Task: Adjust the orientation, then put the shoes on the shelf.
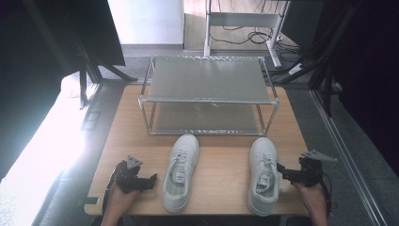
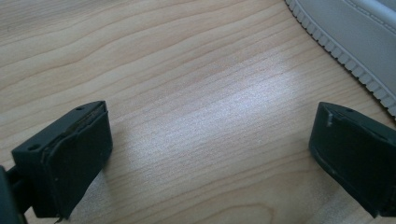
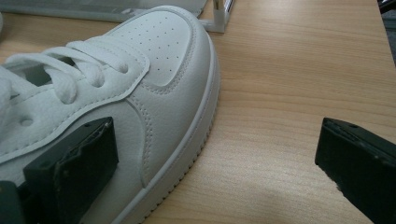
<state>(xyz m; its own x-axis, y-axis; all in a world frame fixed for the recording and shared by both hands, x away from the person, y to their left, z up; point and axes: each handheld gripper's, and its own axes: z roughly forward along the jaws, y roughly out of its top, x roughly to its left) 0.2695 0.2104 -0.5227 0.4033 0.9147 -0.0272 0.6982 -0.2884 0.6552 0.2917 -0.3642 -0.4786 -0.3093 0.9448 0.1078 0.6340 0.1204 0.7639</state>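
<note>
With both the left gripper and right gripper spread wide, the right shoe lay on the desk before the rack, and a shallow bite on its smooth side could likely slip.

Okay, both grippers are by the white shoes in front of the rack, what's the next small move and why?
Probably slide the right gripper a little leftward so its open jaws straddle the side of the right shoe, then close. One jaw already overlaps that shoe's upper, the other hangs over bare table. The left gripper is open beside the left shoe, not touching it. The rack stands empty behind.
</note>
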